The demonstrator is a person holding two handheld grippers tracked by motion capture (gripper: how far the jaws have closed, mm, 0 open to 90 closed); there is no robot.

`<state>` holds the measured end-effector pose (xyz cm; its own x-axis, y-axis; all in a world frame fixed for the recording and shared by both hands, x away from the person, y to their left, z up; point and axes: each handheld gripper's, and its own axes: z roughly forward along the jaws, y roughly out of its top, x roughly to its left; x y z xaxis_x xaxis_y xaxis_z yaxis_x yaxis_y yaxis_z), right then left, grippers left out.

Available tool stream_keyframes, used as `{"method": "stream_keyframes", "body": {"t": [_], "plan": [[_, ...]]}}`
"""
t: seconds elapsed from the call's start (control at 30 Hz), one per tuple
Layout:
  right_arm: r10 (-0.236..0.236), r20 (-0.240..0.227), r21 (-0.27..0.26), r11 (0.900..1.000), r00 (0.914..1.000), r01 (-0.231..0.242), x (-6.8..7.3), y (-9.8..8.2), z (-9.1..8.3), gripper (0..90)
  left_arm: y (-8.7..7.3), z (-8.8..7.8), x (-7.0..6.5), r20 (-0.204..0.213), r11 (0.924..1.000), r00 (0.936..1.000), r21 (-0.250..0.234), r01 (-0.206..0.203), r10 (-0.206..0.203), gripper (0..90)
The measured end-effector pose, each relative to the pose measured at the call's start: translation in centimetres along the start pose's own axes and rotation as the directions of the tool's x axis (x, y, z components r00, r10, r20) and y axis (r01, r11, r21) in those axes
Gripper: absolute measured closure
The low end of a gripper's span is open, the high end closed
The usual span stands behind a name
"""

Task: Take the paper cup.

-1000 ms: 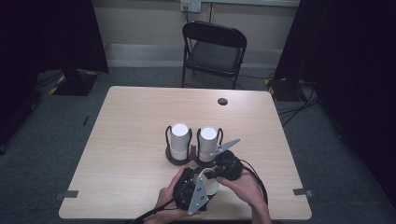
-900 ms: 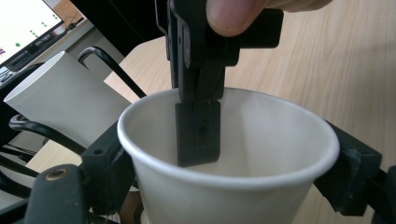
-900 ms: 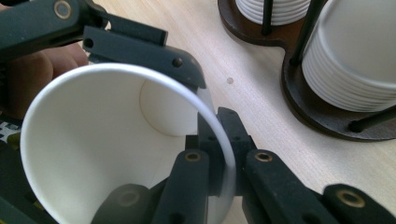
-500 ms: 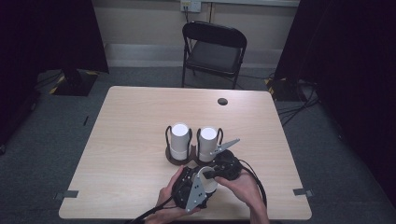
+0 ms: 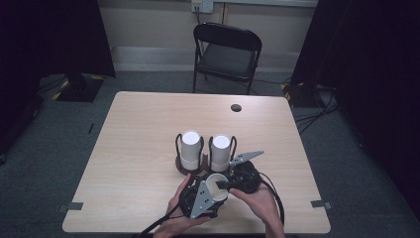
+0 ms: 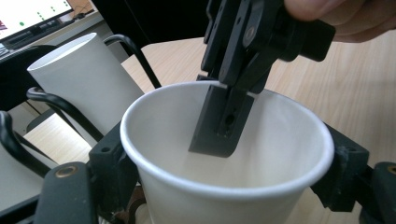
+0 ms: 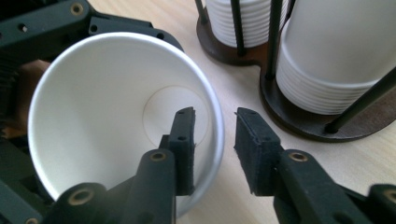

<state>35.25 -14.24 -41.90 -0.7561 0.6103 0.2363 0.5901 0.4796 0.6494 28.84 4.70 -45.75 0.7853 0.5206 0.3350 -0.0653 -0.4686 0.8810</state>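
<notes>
Cup (image 7: 116, 116) in left tool (image 5: 200, 198), right tool (image 7: 215, 140) astride rim.

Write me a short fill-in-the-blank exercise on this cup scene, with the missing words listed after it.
1. The left gripper is shut on a white paper ___.
2. The right gripper has one jaw inside the cup and one ___ it.
3. The holder carries ___ stacks of cups.

Missing words: cup; outside; two
</notes>
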Motion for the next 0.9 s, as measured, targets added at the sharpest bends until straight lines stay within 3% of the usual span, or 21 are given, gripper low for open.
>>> {"method": "stream_keyframes", "body": {"t": [0.03, 0.1, 0.17, 0.23, 0.3, 0.43, 0.47, 0.5, 0.53, 0.6, 0.63, 0.67, 0.7, 0.73, 0.77, 0.8, 0.83, 0.9], "plan": [[0.003, 0.007, -0.023, 1.000, 1.0000, -0.003, 0.0, -0.1, -0.2, 64.5, -0.1, 0.0, 0.1, -0.004, 0.9997, 0.9997, -0.008, 0.022, -0.022, 22.4], [0.009, 0.010, -0.043, 0.999, 0.9999, -0.009, 0.0, -0.2, -0.3, 61.8, -0.2, -0.1, 0.2, -0.005, 0.9999, 0.9999, 0.001, 0.012, -0.012, 22.4], [0.014, 0.016, -0.077, 0.997, 0.9998, -0.013, -0.1, -0.3, -0.5, 61.6, -0.5, -0.1, 0.4, -0.015, 0.9988, 0.9987, -0.007, 0.049, -0.050, 22.4], [0.015, 0.012, -0.093, 0.996, 0.9998, -0.014, -0.1, -0.4, -0.6, 61.3, -0.6, -0.2, 0.5, -0.016, 0.9982, 0.9981, -0.009, 0.060, -0.060, 22.4], [0.014, 0.012, -0.156, 0.988, 0.9998, -0.012, -0.1, -0.9, -0.7, 58.2, -0.9, -0.3, 0.8, -0.018, 0.9952, 0.9952, -0.019, 0.096, -0.097, 22.3], [0.009, 0.014, -0.210, 0.978, 0.9999, -0.006, 0.0, -1.3, -0.9, 56.9, -1.1, -0.5, 1.0, -0.026, 0.9902, 0.9903, -0.032, 0.136, -0.137, 22.3], [0.004, 0.016, -0.261, 0.965, 0.9999, 0.001, 0.1, -1.5, -1.1, 56.2, -1.2, -0.6, 1.2, -0.031, 0.9888, 0.9888, -0.035, 0.145, -0.146, 22.3], [0.004, 0.016, -0.261, 0.965, 0.9999, 0.001, 0.1, -1.5, -1.1, 56.2, -1.2, -0.6, 1.2, -0.031, 0.9888, 0.9888, -0.035, 0.145, -0.146, 22.3], [0.010, 0.022, -0.309, 0.951, 0.9997, -0.003, 0.1, -1.9, -1.3, 54.9, -1.4, -0.8, 1.4, -0.039, 0.9861, 0.9859, -0.038, 0.161, -0.163, 22.3], [0.012, 0.025, -0.324, 0.946, 0.9996, -0.003, 0.0, -2.1, -1.4, 54.3, -1.5, -0.9, 1.5, -0.038, 0.9854, 0.9852, -0.040, 0.166, -0.167, 22.3], [0.017, 0.031, -0.345, 0.939, 0.9994, -0.006, 0.0, -2.2, -1.5, 52.3, -1.6, -1.1, 1.6, -0.036, 0.9834, 0.9834, -0.042, 0.176, -0.178, 22.3], [0.027, 0.045, -0.380, 0.925, 0.9986, -0.008, -0.2, -2.6, -1.7, 52.0, -1.7, -1.3, 1.7, -0.039, 0.9806, 0.9805, -0.045, 0.191, -0.192, 22.3], [0.027, 0.045, -0.380, 0.925, 0.9986, -0.008, -0.2, -2.6, -1.7, 52.0, -1.7, -1.3, 1.7, -0.039, 0.9806, 0.9805, -0.045, 0.191, -0.192, 22.2], [0.036, 0.074, -0.415, 0.910, 0.9966, -0.002, -0.4, -3.1, -2.0, 49.5, -1.7, -1.7, 1.9, -0.044, 0.9782, 0.9779, -0.046, 0.203, -0.205, 22.3], [0.036, 0.074, -0.415, 0.910, 0.9966, -0.002, -0.4, -3.1, -2.0, 49.5, -1.7, -1.7, 1.9, -0.044, 0.9782, 0.9779, -0.046, 0.203, -0.205, 22.3], [0.044, 0.083, -0.441, 0.897, 0.9956, -0.003, -0.5, -3.5, -2.1, 48.1, -1.8, -2.0, 2.1, -0.049, 0.9755, 0.9751, -0.052, 0.214, -0.216, 22.3], [0.044, 0.083, -0.441, 0.897, 0.9956, -0.003, -0.5, -3.5, -2.1, 48.1, -1.8, -2.0, 2.1, -0.049, 0.9755, 0.9751, -0.052, 0.214, -0.216, 22.2], [0.057, 0.116, -0.471, 0.882, 0.9916, 0.004, -0.7, -4.0, -2.3, 45.7, -1.9, -2.3, 2.3, -0.056, 0.9713, 0.9708, -0.060, 0.230, -0.233, 22.2]]}}
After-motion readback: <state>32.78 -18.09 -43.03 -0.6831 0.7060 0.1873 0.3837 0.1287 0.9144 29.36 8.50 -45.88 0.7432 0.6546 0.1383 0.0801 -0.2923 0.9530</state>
